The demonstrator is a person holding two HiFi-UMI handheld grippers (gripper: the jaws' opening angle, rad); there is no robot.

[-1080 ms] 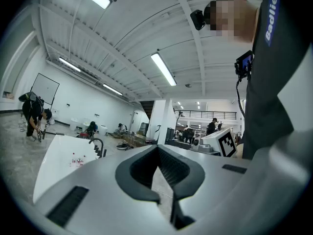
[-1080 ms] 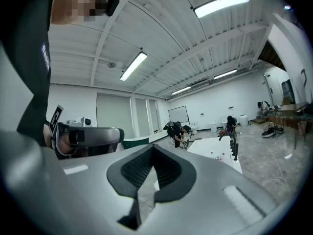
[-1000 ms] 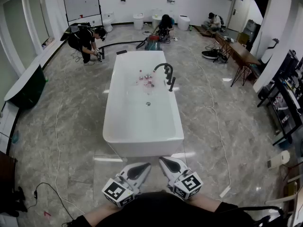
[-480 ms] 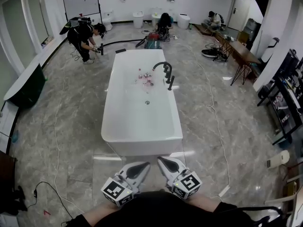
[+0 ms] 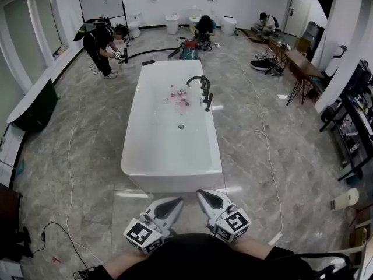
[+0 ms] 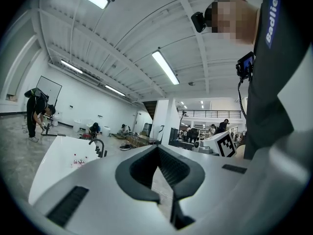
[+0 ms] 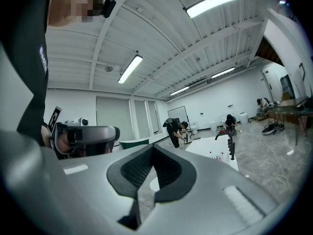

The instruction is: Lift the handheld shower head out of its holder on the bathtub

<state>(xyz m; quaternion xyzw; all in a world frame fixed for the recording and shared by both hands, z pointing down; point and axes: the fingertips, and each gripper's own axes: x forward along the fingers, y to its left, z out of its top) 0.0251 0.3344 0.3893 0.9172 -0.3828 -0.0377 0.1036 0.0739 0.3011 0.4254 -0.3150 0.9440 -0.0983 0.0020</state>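
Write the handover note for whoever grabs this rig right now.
Left tool: shut, empty, held low, short of the bathtub at its near end.
Right tool: the same, beside it.
Shower head: in its holder by the black tap, on the rim at the head view's right, far from both tools.
Done: nothing on it yet.
Left: walk up that side, open a tool, close on it, lift it out.

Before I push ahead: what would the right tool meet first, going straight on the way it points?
The right tool would probably meet the near end wall of the bathtub first; depth is unclear.
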